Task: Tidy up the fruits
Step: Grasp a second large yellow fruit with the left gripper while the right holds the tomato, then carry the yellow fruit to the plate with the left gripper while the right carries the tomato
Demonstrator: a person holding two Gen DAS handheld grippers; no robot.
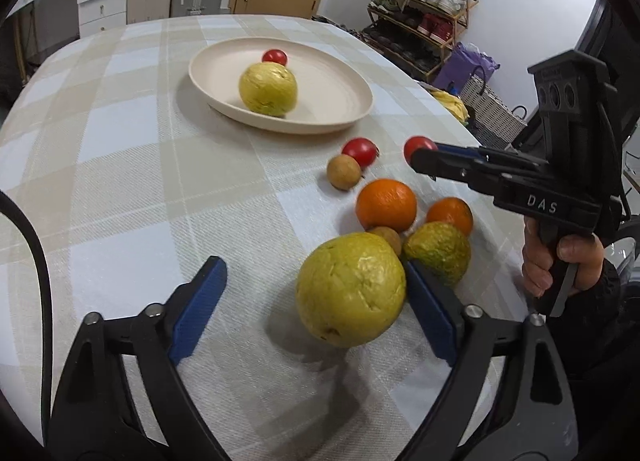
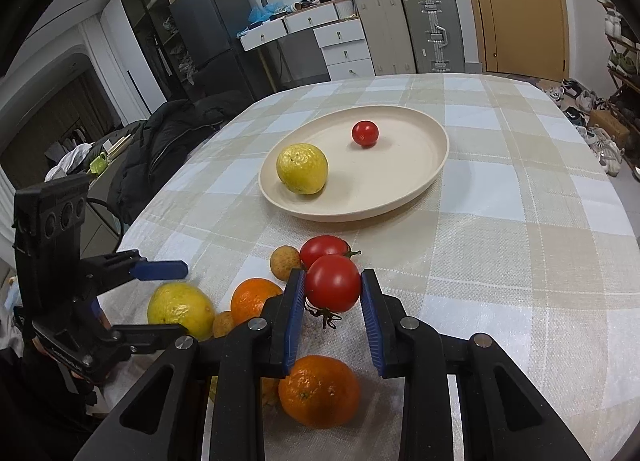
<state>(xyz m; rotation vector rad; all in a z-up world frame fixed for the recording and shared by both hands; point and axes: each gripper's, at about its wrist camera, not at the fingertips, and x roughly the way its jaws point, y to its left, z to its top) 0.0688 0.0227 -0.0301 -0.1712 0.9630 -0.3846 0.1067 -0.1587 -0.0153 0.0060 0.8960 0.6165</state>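
Right gripper point(image 2: 333, 293) is clamped on a red tomato point(image 2: 333, 288), both blue pads against its sides; a second tomato point(image 2: 323, 248) and a small tan fruit point(image 2: 285, 262) lie just ahead of it, an orange point(image 2: 319, 391) just beneath it. Left gripper point(image 1: 312, 281) stands with fingers spread wide, the right pad touching a large yellow-green fruit point(image 1: 351, 295) between them, the left pad clear of it. Well ahead of both grippers, the cream plate point(image 2: 420, 177) holds a yellow fruit point(image 2: 303, 168) and a small tomato point(image 2: 365, 133) on the checked tablecloth point(image 2: 520, 221).
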